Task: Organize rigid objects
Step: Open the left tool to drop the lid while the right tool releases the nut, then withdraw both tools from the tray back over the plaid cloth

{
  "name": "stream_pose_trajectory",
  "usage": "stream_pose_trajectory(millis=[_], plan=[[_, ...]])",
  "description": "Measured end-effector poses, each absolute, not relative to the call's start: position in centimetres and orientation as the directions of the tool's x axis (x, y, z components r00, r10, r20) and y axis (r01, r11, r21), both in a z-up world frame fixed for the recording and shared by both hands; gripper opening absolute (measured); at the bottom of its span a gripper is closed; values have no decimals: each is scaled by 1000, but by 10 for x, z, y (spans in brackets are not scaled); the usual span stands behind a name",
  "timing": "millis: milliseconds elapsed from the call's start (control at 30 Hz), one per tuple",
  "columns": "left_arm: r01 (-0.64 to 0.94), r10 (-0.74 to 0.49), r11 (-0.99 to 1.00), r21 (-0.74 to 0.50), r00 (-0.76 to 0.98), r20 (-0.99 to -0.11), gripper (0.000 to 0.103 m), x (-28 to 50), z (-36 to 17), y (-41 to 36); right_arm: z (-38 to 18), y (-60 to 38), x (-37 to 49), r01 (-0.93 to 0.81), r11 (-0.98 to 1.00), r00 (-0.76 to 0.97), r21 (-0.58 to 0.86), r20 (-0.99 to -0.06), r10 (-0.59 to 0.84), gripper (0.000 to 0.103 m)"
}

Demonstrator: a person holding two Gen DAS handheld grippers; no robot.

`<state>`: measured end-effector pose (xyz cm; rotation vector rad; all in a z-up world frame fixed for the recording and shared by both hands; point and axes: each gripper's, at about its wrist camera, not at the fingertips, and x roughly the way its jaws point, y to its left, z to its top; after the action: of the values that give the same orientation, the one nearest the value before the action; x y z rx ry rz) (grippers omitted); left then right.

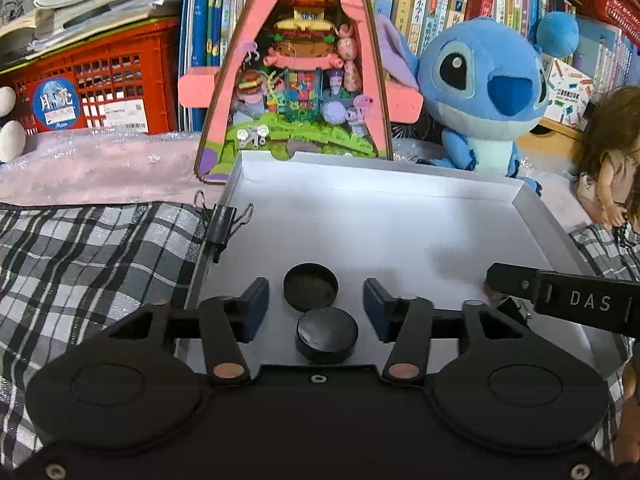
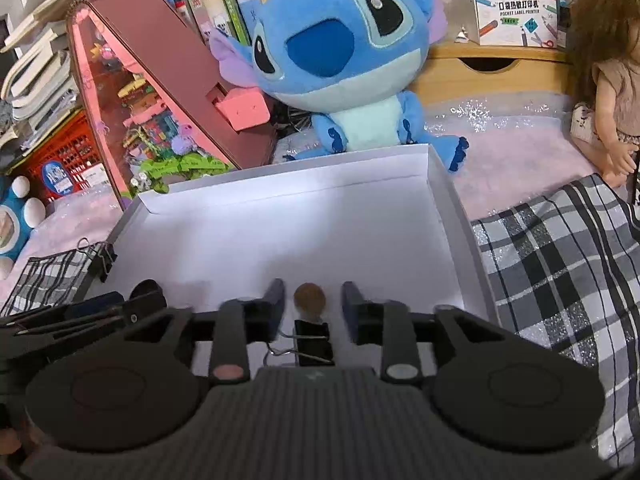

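Note:
A white shallow box (image 1: 532, 216) lies on the plaid cloth. In the left wrist view two black round caps sit inside it: one hollow side up (image 1: 311, 287), one closed side up (image 1: 327, 335). My left gripper (image 1: 316, 300) is open and empty, its fingers either side of the caps. In the right wrist view a brown cork disc (image 2: 309, 297) and a black binder clip (image 2: 314, 342) lie in the box (image 2: 448, 208). My right gripper (image 2: 313, 298) is open and empty, its fingers flanking the disc. The right gripper's finger also shows in the left wrist view (image 1: 520, 284).
Another black binder clip (image 1: 222, 224) is clipped on the box's left wall. Behind the box stand a pink triangular toy house (image 1: 296, 80), a blue plush (image 1: 484, 88) and a doll (image 1: 612, 160). Books and a red crate (image 1: 96, 88) line the back.

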<state>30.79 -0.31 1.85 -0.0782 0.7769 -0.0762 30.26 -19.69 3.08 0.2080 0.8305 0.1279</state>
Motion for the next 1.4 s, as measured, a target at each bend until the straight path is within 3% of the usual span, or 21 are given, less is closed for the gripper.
stream_pose_trajectory(millis=[133, 367, 900, 1400], plan=[[54, -92, 995, -78, 738, -668, 71, 294, 29, -2, 38, -198, 293, -53, 973, 689, 225, -697, 199, 68], [97, -95, 995, -28, 792, -603, 79, 257, 47, -1, 54, -204, 268, -94, 975, 737, 201, -645, 204, 87], [187, -179, 981, -45, 802, -570, 81, 163, 56, 10, 78, -200, 183, -279, 953, 784, 122, -544, 299, 98], [239, -219, 970, -42, 783, -582, 81, 95, 31, 14, 69, -189, 108, -393, 919, 778, 37, -520, 354, 103]])
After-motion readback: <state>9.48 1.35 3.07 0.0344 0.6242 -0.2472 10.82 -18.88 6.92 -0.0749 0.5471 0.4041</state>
